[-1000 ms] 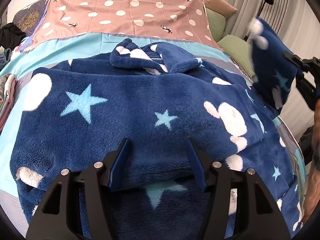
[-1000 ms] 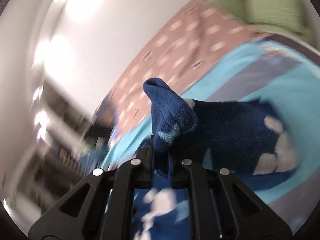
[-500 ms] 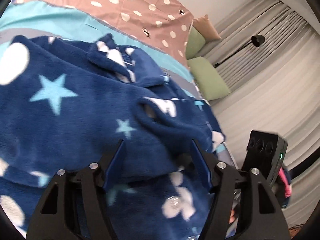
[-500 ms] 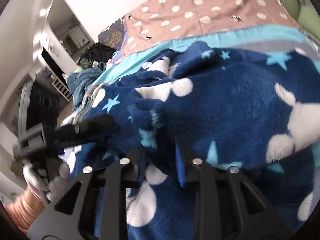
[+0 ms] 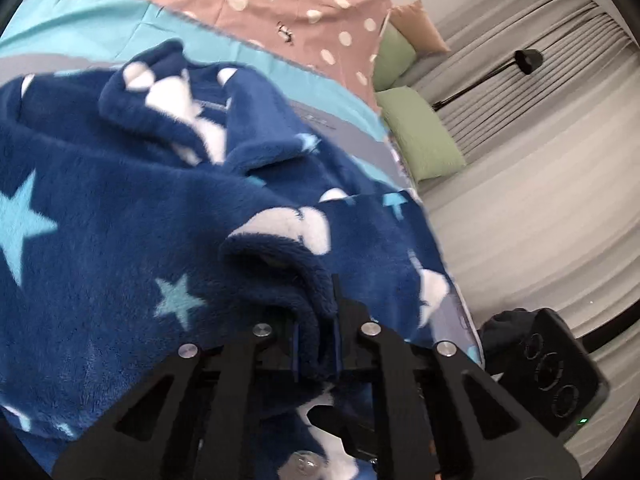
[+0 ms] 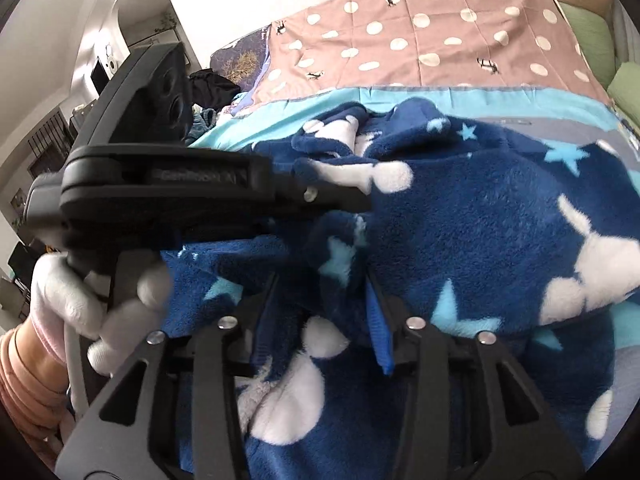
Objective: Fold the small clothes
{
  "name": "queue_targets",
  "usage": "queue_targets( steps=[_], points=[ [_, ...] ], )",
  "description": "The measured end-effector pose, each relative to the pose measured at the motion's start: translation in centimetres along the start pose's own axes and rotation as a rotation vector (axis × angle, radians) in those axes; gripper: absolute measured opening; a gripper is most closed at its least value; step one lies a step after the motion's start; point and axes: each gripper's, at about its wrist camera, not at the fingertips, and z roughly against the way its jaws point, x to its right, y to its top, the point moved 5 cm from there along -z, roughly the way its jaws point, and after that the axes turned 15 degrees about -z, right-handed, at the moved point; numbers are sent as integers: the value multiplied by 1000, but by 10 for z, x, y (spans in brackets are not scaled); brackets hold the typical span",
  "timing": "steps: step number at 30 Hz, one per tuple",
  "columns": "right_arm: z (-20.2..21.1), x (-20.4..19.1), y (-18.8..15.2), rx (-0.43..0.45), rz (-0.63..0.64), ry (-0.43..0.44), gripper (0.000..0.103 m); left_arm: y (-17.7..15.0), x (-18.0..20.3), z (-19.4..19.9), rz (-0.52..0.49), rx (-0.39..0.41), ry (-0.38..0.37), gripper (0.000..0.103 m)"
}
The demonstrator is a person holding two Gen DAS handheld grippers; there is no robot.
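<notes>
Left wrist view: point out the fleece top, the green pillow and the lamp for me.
fleece top (image 5: 120, 216), left wrist view, on its blue body.
green pillow (image 5: 420, 136), left wrist view, on its top face.
lamp (image 5: 528, 58), left wrist view, on its black head.

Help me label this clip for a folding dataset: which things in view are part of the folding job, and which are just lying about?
Part of the job:
- blue fleece garment, spread on the bed
- left tongs, shut on a fold of it
- right tongs, open over the fleece

Just lying about:
- green pillows
- polka-dot cover
- floor lamp
- dark clothes pile
</notes>
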Motion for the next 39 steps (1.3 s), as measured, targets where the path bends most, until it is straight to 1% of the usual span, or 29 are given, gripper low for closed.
queue_targets(
  steps=[3, 4, 6, 7, 8, 10, 11, 12, 13, 14, 15, 18, 19, 20, 21, 22, 25, 26, 27, 28, 29, 30, 31, 34, 35, 36, 37, 38, 39],
  points=[
    [15, 6, 5, 35, 2, -8, 47, 11, 10, 24, -70, 53, 32, 12],
    [20, 8, 5, 40, 0, -11, 52, 16, 15, 35, -91, 76, 35, 12],
    [35, 17, 8, 60, -7, -25, 57, 21, 19, 54, -127, 111, 58, 11],
    [45, 24, 11, 86, -12, -50, 63, 26, 22, 68, -150, 138, 78, 11],
    [52, 31, 14, 113, -15, -77, 66, 31, 22, 81, -162, 162, 91, 11],
    [67, 46, 18, 170, -23, -152, 76, 38, 20, 105, -168, 198, 107, 11],
    [74, 59, 21, 189, -36, -205, 77, 43, 17, 120, -177, 217, 122, 11],
    [76, 69, 23, 190, -50, -241, 77, 45, 14, 128, -185, 229, 141, 12],
    [76, 81, 24, 180, -73, -283, 77, 49, 9, 141, -195, 244, 182, 12],
    [73, 95, 23, 156, -103, -332, 77, 51, 4, 148, -196, 247, 208, 12],
    [70, 105, 22, 136, -122, -357, 77, 52, 0, 151, -192, 246, 222, 12],
    [56, 122, 15, 83, -172, -393, 77, 48, -27, 154, -148, 211, 284, 14],
    [53, 124, 13, 69, -178, -394, 77, 46, -36, 152, -135, 195, 318, 20],
    [50, 125, 12, 58, -179, -395, 77, 42, -46, 150, -121, 178, 359, 32],
    [48, 124, 12, 56, -173, -399, 77, 38, -55, 150, -106, 167, 402, 38],
    [49, 123, 12, 59, -165, -401, 77, 31, -69, 151, -88, 160, 462, 44],
    [54, 120, 14, 76, -149, -394, 77, 16, -97, 158, -50, 143, 559, 44],
    [56, 117, 15, 85, -145, -388, 77, 10, -103, 160, -36, 141, 569, 44],
    [58, 114, 17, 91, -143, -375, 77, 7, -106, 162, -28, 138, 559, 44],
    [60, 111, 21, 94, -141, -360, 70, 3, -107, 159, -25, 129, 529, 44],
    [60, 106, 25, 95, -138, -335, 65, -1, -105, 156, -32, 119, 508, 44],
    [59, 101, 28, 92, -136, -311, 50, -4, -102, 150, -46, 107, 496, 44],
    [58, 94, 34, 92, -138, -286, 41, -7, -98, 139, -70, 86, 490, 44],
    [50, 80, 44, 107, -139, -235, 40, -23, -90, 111, -124, 7, 499, 44],
    [42, 76, 45, 97, -131, -227, 40, -30, -92, 101, -137, -23, 519, 48],
    [31, 78, 43, 67, -128, -244, 41, -35, -94, 92, -161, -51, 551, 50],
    [22, 81, 41, 36, -128, -270, 42, -40, -92, 85, -221, -62, 593, 53],
    [6, 90, 32, -28, -129, -329, 42, -42, -90, 81, -268, -59, 620, 55],
    [0, 93, 27, -39, -132, -338, 42, -44, -87, 80, -301, -61, 643, 55]
  ],
)
